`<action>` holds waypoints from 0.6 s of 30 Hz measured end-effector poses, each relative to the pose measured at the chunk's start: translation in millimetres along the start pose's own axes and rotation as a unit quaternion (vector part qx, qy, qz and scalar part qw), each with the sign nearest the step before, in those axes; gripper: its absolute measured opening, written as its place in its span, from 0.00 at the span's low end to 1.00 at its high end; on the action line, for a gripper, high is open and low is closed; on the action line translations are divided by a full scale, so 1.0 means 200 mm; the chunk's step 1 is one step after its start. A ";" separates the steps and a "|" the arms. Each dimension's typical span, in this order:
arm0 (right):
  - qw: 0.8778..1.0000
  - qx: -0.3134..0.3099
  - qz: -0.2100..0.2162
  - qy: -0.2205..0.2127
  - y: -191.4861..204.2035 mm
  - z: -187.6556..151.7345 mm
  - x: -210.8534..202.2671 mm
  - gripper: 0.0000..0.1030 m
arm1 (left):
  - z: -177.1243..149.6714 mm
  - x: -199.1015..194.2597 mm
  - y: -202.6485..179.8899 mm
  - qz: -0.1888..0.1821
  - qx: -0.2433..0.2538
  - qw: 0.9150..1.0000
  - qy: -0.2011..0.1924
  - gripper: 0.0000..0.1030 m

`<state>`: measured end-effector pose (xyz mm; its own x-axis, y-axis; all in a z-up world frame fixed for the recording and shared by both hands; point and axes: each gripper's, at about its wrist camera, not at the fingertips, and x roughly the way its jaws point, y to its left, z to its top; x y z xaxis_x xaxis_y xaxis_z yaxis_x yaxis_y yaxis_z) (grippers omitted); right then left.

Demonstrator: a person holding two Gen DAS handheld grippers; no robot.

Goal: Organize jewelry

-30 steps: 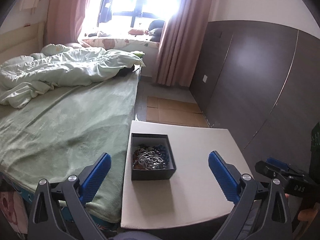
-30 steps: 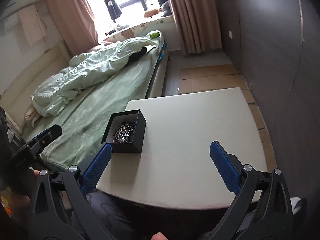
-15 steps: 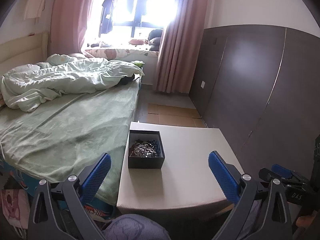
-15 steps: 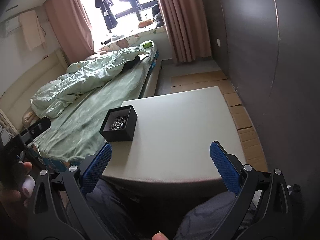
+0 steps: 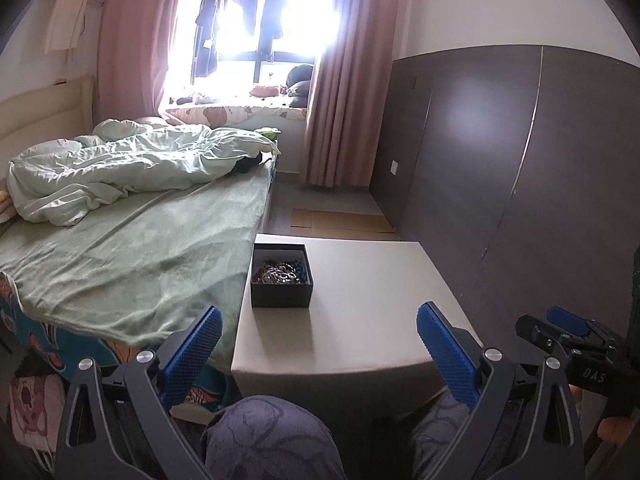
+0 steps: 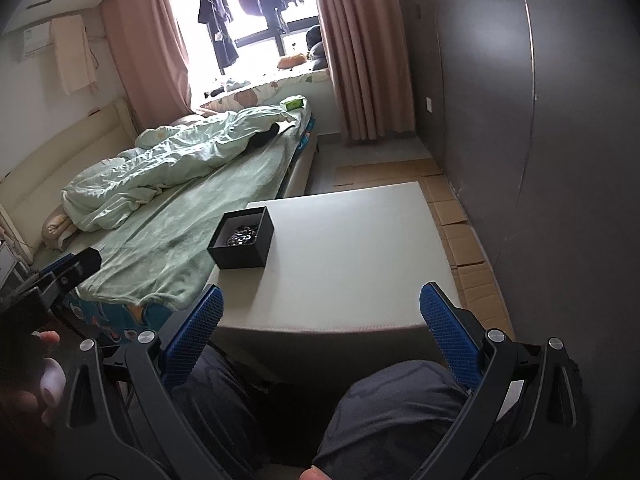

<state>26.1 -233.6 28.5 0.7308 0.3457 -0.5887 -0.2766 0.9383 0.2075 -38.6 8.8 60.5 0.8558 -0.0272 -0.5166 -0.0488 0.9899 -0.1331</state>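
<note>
Bedroom seen past a wide-open left claw (image 5: 318, 346).
A black box (image 5: 281, 276) of tangled jewelry (image 5: 282, 272) sits on the pale desk (image 5: 360, 312), beside a green-sheeted bed (image 5: 132, 256).

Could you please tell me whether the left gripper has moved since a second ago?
Yes. The left gripper has pulled back and up from the table: the black box now looks smaller and farther off, and the person's knees show below.
</note>
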 end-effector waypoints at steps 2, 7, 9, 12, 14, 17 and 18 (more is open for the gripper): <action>1.000 -0.002 -0.004 -0.004 0.01 -0.03 -0.05 0.95 | -0.03 -0.04 -0.01 -0.002 0.002 1.000 -0.003 0.92; 1.000 0.001 -0.011 -0.003 -0.01 -0.12 -0.14 0.95 | -0.09 -0.15 -0.03 -0.001 0.004 1.000 -0.023 0.92; 1.000 0.000 -0.012 -0.001 -0.02 -0.16 -0.16 0.95 | -0.11 -0.17 -0.04 0.000 0.004 1.000 -0.026 0.92; 1.000 -0.003 -0.011 0.001 -0.02 -0.20 -0.18 0.95 | -0.15 -0.19 -0.03 0.004 0.004 1.000 -0.027 0.92; 1.000 -0.006 -0.009 0.002 -0.01 -0.22 -0.18 0.95 | -0.17 -0.19 -0.02 0.008 0.001 1.000 -0.026 0.92; 1.000 -0.018 -0.011 0.000 0.02 -0.23 -0.18 0.95 | -0.19 -0.20 0.01 0.010 -0.007 1.000 -0.026 0.92; 1.000 -0.023 -0.012 -0.001 0.03 -0.23 -0.17 0.95 | -0.20 -0.20 0.02 0.010 -0.010 1.000 -0.026 0.92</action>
<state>-30.0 -239.9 14.1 0.7382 0.3236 -0.5919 -0.2874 0.9447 0.1580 -93.5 8.0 47.6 0.8799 0.0007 -0.4752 -0.0766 0.9871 -0.1403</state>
